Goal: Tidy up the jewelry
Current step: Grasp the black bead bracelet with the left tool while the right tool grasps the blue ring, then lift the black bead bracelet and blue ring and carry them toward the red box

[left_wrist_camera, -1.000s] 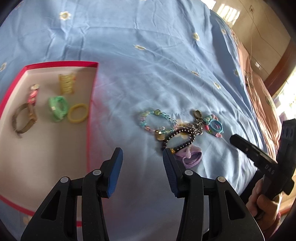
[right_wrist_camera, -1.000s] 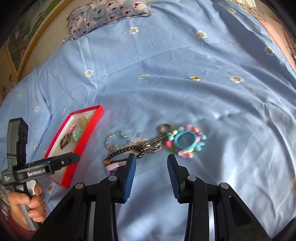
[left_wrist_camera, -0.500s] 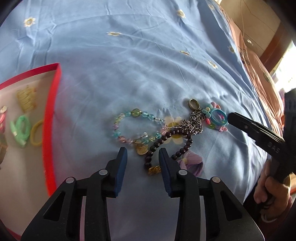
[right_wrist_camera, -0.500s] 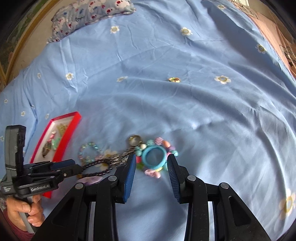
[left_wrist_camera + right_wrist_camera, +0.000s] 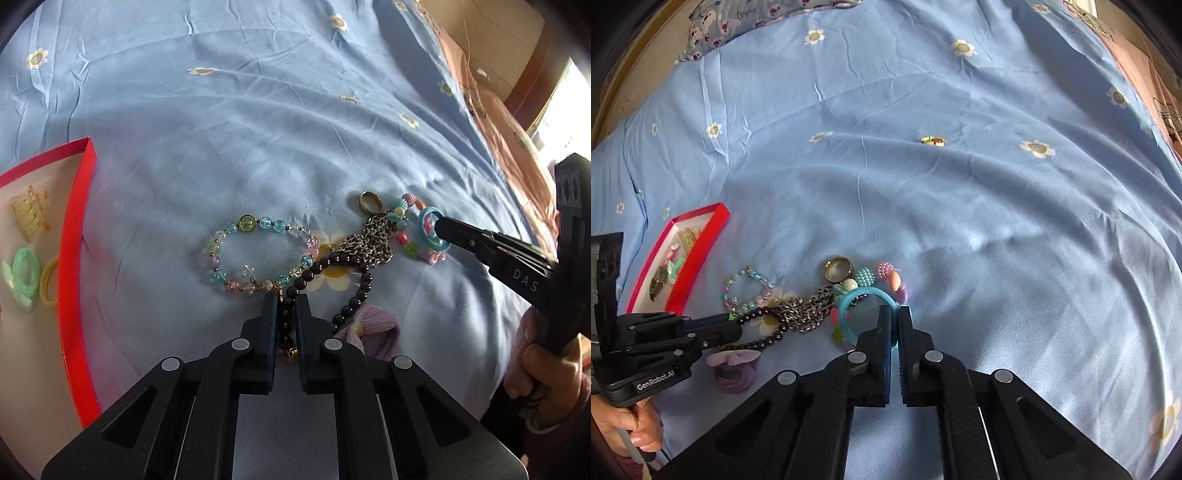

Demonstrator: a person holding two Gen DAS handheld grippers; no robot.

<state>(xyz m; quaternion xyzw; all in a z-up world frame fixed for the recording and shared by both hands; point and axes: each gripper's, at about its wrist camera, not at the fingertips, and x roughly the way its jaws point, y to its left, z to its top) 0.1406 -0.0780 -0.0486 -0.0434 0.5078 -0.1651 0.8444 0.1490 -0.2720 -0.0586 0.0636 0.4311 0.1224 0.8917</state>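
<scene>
At the bedsheet's (image 5: 258, 140) left edge we see the red tray (image 5: 75, 258) holding hair ties and a clip. Right of it, our left gripper (image 5: 286, 306) pinches the black bead bracelet (image 5: 347, 266), which lies tangled with the chain (image 5: 373, 240). Farther right, our right gripper (image 5: 894, 317) is clamped on the blue hair tie (image 5: 849, 299).

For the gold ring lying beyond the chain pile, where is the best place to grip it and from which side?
Grip the gold ring across its band, coming from above on its far side. It lies nearly flat on the blue bedsheet, its hole facing up, so one finger can probably drop inside. Its near edge sits close against the silver chain and the beaded charms; the far side is open.
</scene>
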